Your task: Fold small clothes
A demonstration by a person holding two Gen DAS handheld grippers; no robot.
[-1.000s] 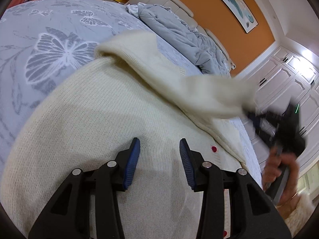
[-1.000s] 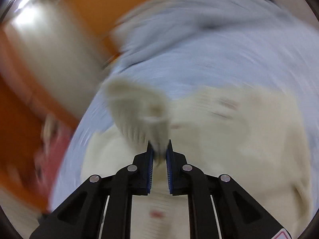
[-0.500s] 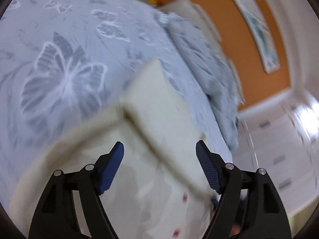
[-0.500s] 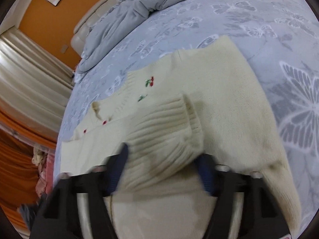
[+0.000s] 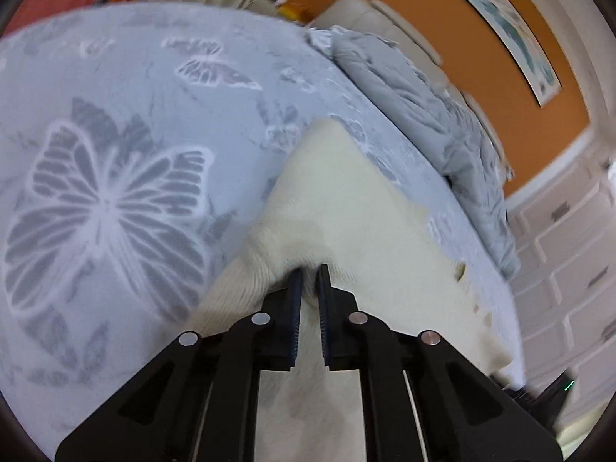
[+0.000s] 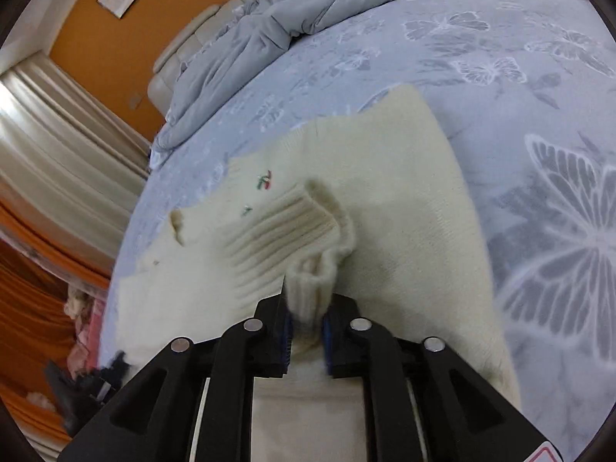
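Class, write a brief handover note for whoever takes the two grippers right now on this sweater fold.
Left gripper: shut on a pinch of the sweater at its left edge.
Right gripper: shut on the ribbed cuff, which lies across the sweater's front.
Sweater lies on the butterfly bedspread.
Done: one sleeve brought across.
Left: release the cuff, fold the left side in, then fold the body.

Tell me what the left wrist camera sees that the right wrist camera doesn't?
Only the left view shows white cabinet doors, and the left hand-held gripper shut on a plain fold of the cream sweater. Only the right view shows the ribbed cuff pinched by the right hand-held gripper, cherry embroidery and curtains. Both show the butterfly bedspread and grey duvet.
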